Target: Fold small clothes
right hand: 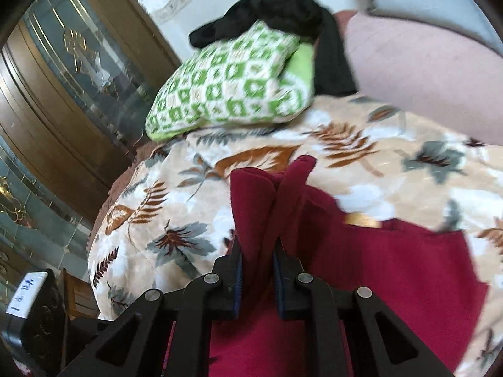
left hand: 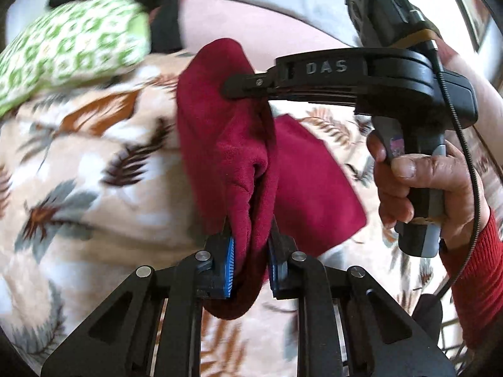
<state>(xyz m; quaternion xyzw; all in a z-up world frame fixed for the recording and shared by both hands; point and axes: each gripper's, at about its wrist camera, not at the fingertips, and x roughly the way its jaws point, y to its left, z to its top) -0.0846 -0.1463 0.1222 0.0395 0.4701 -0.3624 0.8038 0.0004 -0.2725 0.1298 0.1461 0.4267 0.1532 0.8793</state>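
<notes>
The left claw (left hand: 250, 259) is clamping a bunched fold of the dark red cloth (left hand: 232, 157), with the fabric squeezed between its blue pads (left hand: 229, 262) and spilling below them. From there the cloth is rising in a thick roll to the right claw (left hand: 239, 89), which is reaching in from the right side of the left wrist view and biting into the upper end of the same roll. The right hand (left hand: 421, 185), in a red sleeve, is gripping that tool's handle.

In the right wrist view, the right claw (right hand: 256, 264) is closing on a raised ridge of the red cloth (right hand: 377, 276), its fingers pressing the fabric from both sides. The rest of the cloth is lying spread on the leaf-patterned blanket (right hand: 361, 169) covering the bed, to the right of and beneath that claw.

Beyond the cloth, a green and white checked pillow (right hand: 232, 88) is resting at the far edge of the blanket, with a black garment (right hand: 283, 9) draped over its top. A pink cushion (right hand: 418, 62) is sitting to the right of them.
</notes>
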